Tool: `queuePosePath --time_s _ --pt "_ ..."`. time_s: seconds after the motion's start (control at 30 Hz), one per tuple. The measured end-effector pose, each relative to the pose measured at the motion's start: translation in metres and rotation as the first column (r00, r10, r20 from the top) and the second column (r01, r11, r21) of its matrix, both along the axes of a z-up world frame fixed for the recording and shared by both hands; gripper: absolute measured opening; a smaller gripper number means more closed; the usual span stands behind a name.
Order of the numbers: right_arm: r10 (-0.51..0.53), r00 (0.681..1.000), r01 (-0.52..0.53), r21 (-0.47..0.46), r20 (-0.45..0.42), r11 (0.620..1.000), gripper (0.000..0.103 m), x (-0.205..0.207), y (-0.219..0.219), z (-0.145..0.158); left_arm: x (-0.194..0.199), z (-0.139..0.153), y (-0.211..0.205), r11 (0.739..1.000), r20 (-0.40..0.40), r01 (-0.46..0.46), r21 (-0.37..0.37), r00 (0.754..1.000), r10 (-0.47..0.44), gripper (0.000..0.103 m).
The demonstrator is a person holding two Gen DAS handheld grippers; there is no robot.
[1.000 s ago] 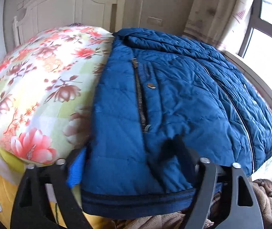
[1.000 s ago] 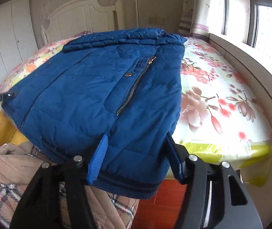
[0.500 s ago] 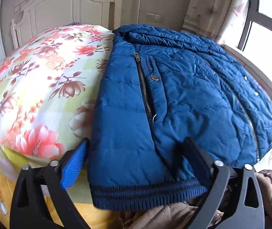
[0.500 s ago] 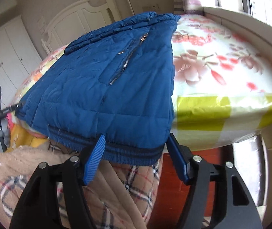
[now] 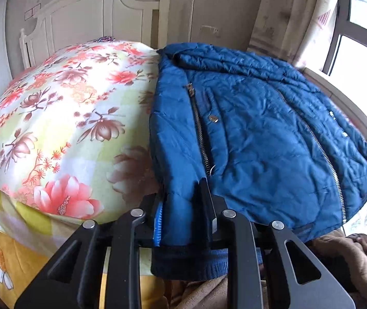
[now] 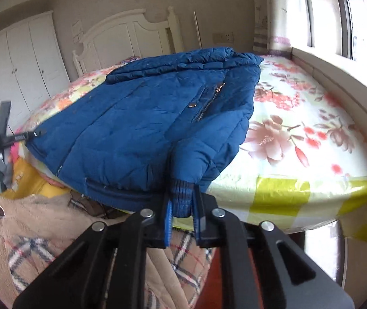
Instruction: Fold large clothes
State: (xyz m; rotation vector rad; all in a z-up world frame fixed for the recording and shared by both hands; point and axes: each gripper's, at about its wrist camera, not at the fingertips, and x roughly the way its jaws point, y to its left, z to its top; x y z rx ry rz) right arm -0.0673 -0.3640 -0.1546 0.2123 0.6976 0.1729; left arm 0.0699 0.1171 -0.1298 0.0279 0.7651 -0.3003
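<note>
**Both hem corners pinched, fold not yet made**

My left gripper [image 5: 183, 219] is closing on the ribbed hem of the quilted blue padded jacket [image 5: 255, 134], fabric bunched between its pads. The jacket lies flat on the floral bedspread [image 5: 62, 118], collar toward the white headboard [image 5: 101, 13], hem hanging over the foot edge. My right gripper [image 6: 181, 219] is closing on the hem's other corner. I judge every fold remains.

A home bedroom: floral-sheeted bed [image 6: 299, 134], white headboard [image 6: 126, 36] (wardrobe [image 6: 16, 69] beside it), curtained window [image 6: 351, 13]
</note>
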Motion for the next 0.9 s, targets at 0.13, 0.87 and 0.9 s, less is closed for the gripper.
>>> queuePosePath --time_s 0.13,0.87,0.9 --pt "0.015 1.000 -0.015 0.011 0.002 1.000 0.031 0.004 0.002 0.001 0.003 -0.002 0.002 1.000 -0.011 -0.007 -0.012 1.000 0.007 0.027" --pt "0.193 0.912 -0.210 0.007 0.363 0.978 0.008 -0.120 -0.004 0.097 -0.147 0.076 0.083 0.942 0.139 0.070 -0.329 0.990 -0.025 0.015" --pt "0.198 0.895 -0.214 -0.006 0.399 0.977 0.008 -0.124 -0.002 0.109 -0.154 0.084 0.092 0.928 0.161 0.075 -0.366 0.987 -0.016 0.015"
